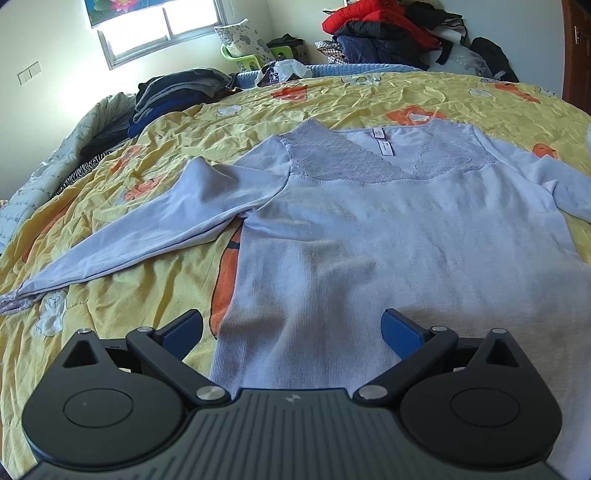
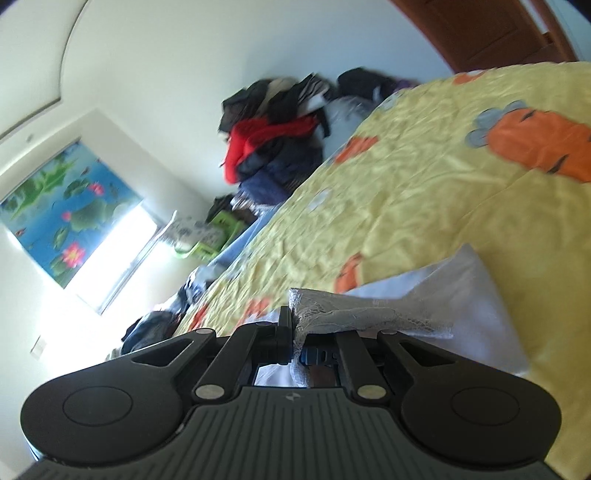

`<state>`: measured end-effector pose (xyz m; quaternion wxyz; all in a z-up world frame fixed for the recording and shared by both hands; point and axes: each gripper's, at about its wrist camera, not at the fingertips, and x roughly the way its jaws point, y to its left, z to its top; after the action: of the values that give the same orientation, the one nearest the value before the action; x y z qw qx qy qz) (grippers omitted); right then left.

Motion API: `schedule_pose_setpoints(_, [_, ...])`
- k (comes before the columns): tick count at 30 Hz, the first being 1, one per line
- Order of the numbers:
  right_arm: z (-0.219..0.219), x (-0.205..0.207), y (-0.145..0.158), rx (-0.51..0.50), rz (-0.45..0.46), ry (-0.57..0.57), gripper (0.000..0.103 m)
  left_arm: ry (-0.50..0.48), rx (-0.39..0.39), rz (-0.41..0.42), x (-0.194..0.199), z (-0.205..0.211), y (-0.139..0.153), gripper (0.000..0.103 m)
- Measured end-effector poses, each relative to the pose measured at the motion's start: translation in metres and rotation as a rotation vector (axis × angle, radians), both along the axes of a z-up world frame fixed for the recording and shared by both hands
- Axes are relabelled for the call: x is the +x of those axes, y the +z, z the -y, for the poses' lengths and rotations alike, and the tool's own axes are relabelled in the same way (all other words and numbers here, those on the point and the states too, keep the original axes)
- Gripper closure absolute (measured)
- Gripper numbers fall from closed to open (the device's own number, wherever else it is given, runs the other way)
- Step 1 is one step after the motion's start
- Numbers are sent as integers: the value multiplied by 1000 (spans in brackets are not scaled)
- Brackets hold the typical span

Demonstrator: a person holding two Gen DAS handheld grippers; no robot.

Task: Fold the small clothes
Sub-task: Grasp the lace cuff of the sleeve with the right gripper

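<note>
A pale lilac long-sleeved top (image 1: 369, 229) with a lace yoke lies flat, face up, on the yellow bedspread (image 1: 110, 302). Its left sleeve (image 1: 155, 221) stretches out toward the left. My left gripper (image 1: 291, 332) is open and empty, hovering over the top's lower hem. In the right wrist view my right gripper (image 2: 295, 332) is shut on the lace cuff (image 2: 332, 314) of the other sleeve (image 2: 461, 295) and holds it lifted off the bed; this view is tilted.
A stack of folded dark clothes (image 1: 177, 96) sits at the bed's far left. A heap of red and dark jackets (image 1: 388, 33) lies beyond the far edge, also in the right wrist view (image 2: 273, 147). A green stool with a cushion (image 1: 243, 51) stands under the window.
</note>
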<state>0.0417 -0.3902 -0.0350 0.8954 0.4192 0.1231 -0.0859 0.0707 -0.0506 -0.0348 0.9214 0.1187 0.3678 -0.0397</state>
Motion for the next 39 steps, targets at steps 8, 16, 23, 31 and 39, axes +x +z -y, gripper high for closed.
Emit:
schedule_pose_setpoints(8, [-51,38,14,-12,-14,114,93,12,-19,-3,2,-11,-2,0])
schedule_pose_setpoints(16, [-109,85,16,-34,-46,220,93,67,-40,1,8,-37,-2,0])
schedule_pose_setpoints(23, [-161,127,16,-79,-79,311,93,98,-78,-16,13,-61,-3,0])
schedule_pose_setpoints(31, [-220,159,15,-156,-96,403,93,145,-77,23,15,-86,6,0])
schedule_pose_setpoints(39, [-252,184,7,-152,-115,481,91,215,-92,3,26,-114,3,0])
